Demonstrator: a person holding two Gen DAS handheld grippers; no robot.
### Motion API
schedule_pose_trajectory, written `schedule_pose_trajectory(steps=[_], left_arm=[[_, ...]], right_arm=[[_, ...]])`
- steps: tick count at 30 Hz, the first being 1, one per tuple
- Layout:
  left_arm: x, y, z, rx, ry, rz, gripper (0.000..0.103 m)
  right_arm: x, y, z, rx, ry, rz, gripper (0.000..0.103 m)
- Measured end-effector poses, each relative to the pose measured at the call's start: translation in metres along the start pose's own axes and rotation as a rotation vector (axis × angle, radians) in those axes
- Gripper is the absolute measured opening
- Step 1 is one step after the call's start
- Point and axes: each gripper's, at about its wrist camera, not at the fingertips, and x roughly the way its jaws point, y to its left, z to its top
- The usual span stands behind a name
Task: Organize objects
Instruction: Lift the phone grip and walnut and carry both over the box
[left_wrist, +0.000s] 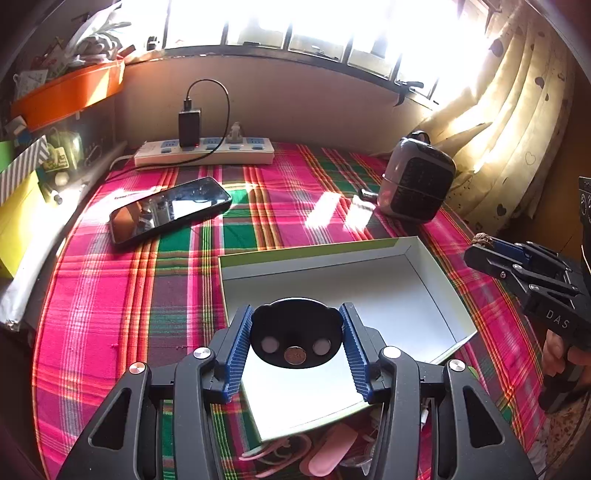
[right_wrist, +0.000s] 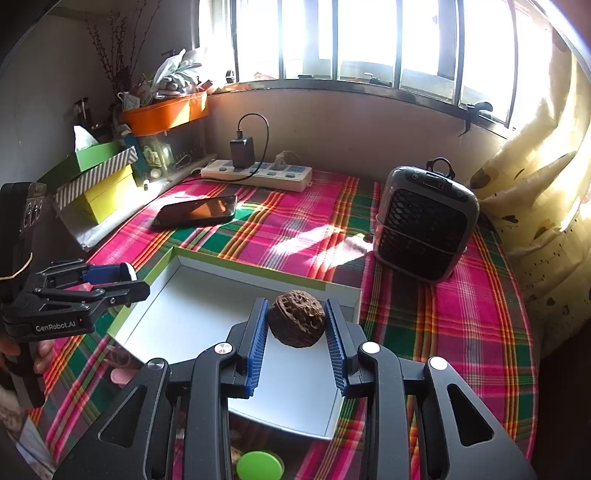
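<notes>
Left gripper (left_wrist: 296, 334) pinches a black round disc (left_wrist: 295, 338); right gripper (right_wrist: 296, 325) pinches a walnut (right_wrist: 296, 318). Both hang above the white box (right_wrist: 207, 314), which looks empty. Lower each inside the walls before releasing, hands apart.

Open box (left_wrist: 369, 291) sits on the bench (left_wrist: 110, 295) at the near centre; left tongs (left_wrist: 295, 332) hang over its near-left part gripping a disc-shaped object (left_wrist: 295, 332), right tongs (right_wrist: 296, 323) over its near part gripping a walnut (right_wrist: 296, 323). Behind the box to the left lies a phone (left_wrist: 170, 210), flat on the bench; behind to the right stands a small heater (left_wrist: 417, 181). Power strip (left_wrist: 205, 151) runs along the far wall with a charger (left_wrist: 189, 127) plugged in; stacked boxes (right_wrist: 99, 177) sit at the far left.
</notes>
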Motion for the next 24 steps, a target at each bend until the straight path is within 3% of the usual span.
schedule_pose_trajectory(steps=[12,24], left_arm=[[0.046,0.003,0.015,0.015,0.066,0.011,0.046],[0.07,0.003,0.017,0.047,0.1,0.047,0.046]], right_arm=[[0.059,-0.007,-0.004,-0.011,0.107,-0.01,0.032],[0.089,0.0,-0.008,-0.081,0.173,-0.06,0.032]])
